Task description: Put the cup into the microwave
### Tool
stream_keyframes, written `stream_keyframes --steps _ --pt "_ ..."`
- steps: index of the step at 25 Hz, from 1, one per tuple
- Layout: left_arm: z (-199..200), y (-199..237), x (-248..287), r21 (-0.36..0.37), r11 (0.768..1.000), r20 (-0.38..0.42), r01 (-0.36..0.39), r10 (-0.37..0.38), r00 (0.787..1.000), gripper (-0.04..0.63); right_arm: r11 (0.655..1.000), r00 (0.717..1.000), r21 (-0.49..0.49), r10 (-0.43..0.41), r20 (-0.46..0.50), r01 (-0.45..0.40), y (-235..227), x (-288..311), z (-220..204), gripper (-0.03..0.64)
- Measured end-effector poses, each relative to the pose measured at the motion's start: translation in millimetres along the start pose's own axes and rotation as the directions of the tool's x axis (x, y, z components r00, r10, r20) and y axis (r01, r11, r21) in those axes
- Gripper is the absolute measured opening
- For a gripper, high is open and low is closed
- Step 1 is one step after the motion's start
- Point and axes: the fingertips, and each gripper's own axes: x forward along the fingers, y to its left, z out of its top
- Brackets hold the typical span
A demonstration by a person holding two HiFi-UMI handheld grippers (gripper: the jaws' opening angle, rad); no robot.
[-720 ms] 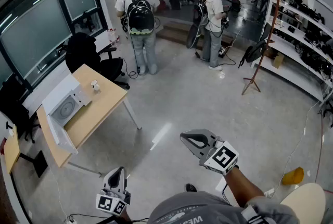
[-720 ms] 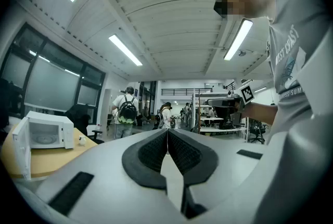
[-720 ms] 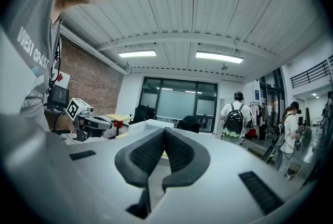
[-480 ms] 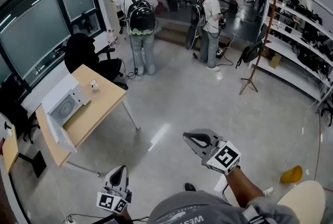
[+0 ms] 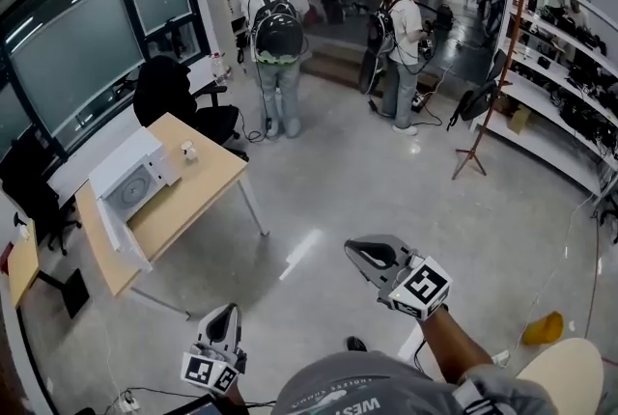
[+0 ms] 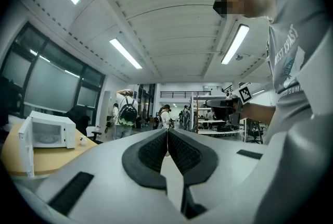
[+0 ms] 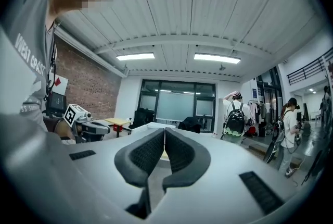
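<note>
Grey polished floor everywhere, and over by the big windows stands the wooden table, our marker for everything else. On it sits the white microwave, door swung wide open, turntable showing inside. And the cup? Small, white, upright on that same tabletop, just beside the microwave toward the table's far end, not touching it and clearly outside the oven. A black office chair is parked at that far end.

Now the tools. Both are out on the open floor, well apart from the table. The left gripper is held low by the person's body, on the table's side, pointing level. Its own view shows the ribbed pads pressed together at the tips with nothing between them. The right gripper is farther from the table, also level, its pads closed up against each other and carrying nothing either.

Beyond the table's far end, a person with a black backpack stands with one hand raised to the head, and a second person stands farther off again.
</note>
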Motion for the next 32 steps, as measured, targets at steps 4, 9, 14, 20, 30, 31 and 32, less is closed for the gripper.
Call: stream_keyframes --steps 4,9,14,20,30,31,32 --pt "0.4 11.9 -16.2 0.002 1.000 0.006 -0.015 0.015 1.000 0.021 0.999 0.999 0.051 0.010 0.040 -0.012 11.0 12.0 4.2 0.020" --pt "4.2 21.7 -37.1 0.014 0.999 0.018 -0.031 0.031 0.999 0.021 0.998 0.999 0.056 0.006 0.035 -0.008 27.6 22.3 3.9 0.018" --pt "9.7 21.1 -51.5 0.023 0.999 0.028 -0.029 0.029 0.999 0.021 0.998 0.999 0.067 0.006 0.031 -0.008 38.5 22.3 4.6 0.020" --pt "2.3 41.9 -49.5 0.005 0.998 0.027 -0.061 0.061 0.998 0.021 0.997 1.000 0.077 0.028 0.012 -0.029 30.3 50.5 -7.2 0.018" --pt "-3.8 112.5 2.8 0.006 0.989 -0.007 -0.149 0.149 0.989 0.021 0.984 0.990 0.112 0.136 0.037 -0.139 -22.6 165.9 -28.2 0.018" --pt "-3.4 119.7 12.2 0.010 0.988 -0.009 -0.156 0.156 0.988 0.021 0.981 0.988 0.118 0.148 0.040 -0.152 -30.5 178.0 -31.2 0.019" --pt "-2.5 127.2 21.9 0.013 0.986 -0.010 -0.165 0.166 0.986 0.021 0.979 0.986 0.123 0.160 0.041 -0.164 -38.7 189.9 -34.2 0.018"
